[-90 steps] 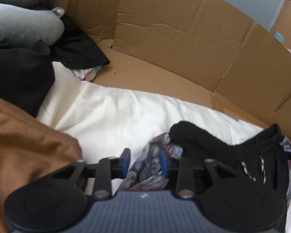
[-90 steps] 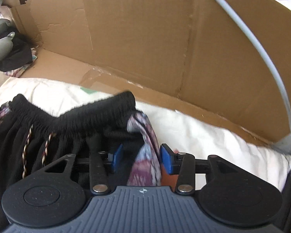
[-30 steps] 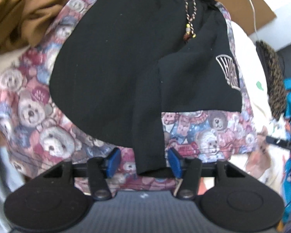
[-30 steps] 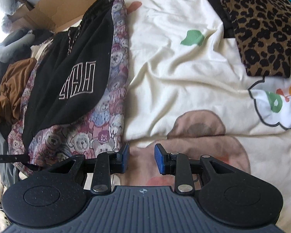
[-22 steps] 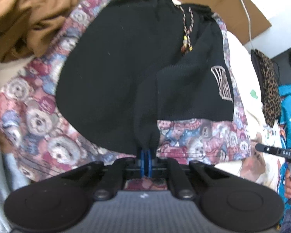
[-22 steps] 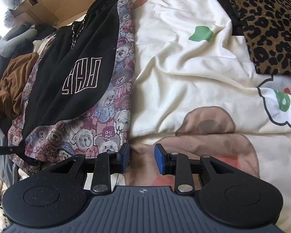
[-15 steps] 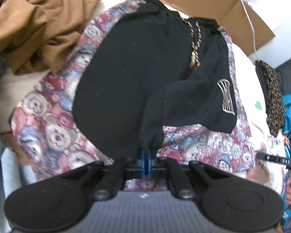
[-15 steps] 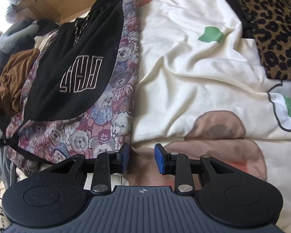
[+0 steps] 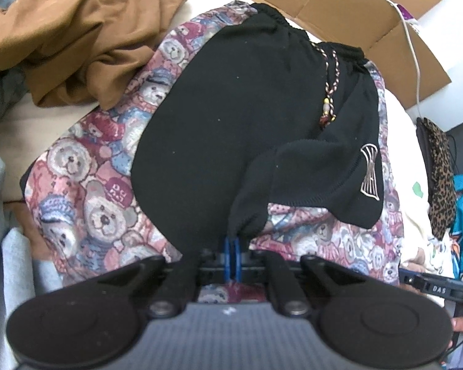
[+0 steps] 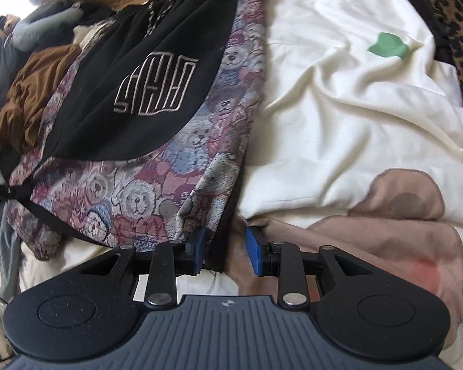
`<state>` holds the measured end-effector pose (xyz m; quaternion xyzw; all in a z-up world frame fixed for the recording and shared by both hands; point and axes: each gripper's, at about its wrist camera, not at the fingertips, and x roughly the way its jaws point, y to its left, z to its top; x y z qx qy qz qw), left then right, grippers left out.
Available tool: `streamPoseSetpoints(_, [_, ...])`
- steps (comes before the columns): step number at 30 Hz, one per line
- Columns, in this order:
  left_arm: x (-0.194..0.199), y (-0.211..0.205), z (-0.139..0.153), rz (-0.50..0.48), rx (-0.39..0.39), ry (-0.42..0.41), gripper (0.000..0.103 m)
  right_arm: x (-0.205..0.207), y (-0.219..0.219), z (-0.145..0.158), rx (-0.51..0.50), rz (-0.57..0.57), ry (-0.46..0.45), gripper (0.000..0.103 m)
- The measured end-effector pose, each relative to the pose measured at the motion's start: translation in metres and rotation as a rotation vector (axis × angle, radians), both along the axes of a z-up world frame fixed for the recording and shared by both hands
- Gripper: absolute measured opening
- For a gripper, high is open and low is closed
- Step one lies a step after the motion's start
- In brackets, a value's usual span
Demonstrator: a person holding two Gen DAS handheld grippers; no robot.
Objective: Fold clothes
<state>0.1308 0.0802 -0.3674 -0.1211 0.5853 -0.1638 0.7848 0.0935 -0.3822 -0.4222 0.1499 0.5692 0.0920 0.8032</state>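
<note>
A: Where are the clothes in this moment?

B: The black drawstring shorts (image 9: 231, 117) lie flat on the bed, spread over a teddy-bear print garment (image 9: 102, 191) that sits on the cream bedsheet (image 10: 339, 92). Laying them out flat gives clean edges to fold along.

A: And the left gripper (image 9: 233, 248)?

B: Its blue pads are pressed together, pinching the bottom hem of the shorts where the two legs meet. The cloth bunches into a peak right at the pinch, so that point looks ready to be carried over as the fold's leading edge.

A: Why is the right gripper (image 10: 227, 246) down at the other corner?

B: It sits at the lower right corner of the bear-print garment, jaws partly spread and just having been closing. The left pad is against the corner's edge; a dark fold of cloth seems to lie between the pads, though I can't be sure they press on it yet. Two corners held would keep the hem straight during a fold.

A: Anything else nearby?

B: A crumpled brown garment (image 9: 77, 30) waits beside the shorts, a leopard-print piece (image 10: 447, 30) lies well apart, and cardboard (image 9: 339, 3) walls the far side.
</note>
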Motion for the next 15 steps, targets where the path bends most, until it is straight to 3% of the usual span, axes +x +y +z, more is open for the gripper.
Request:
streamPoseSetpoints(2, [-0.001, 0.000, 0.000, -0.001, 0.000, 0.002, 0.004, 0.000, 0.003, 0.000, 0.006, 0.016, 0.003, 0.007])
streamPoseSetpoints(9, [-0.005, -0.004, 0.008, -0.023, -0.014, 0.007, 0.004, -0.003, -0.008, 0.022, 0.005, 0.039, 0.002, 0.003])
streamPoseSetpoints(15, [-0.015, -0.014, 0.003, -0.032, -0.105, 0.084, 0.004, -0.010, -0.030, 0.046, -0.036, 0.030, 0.004, 0.002])
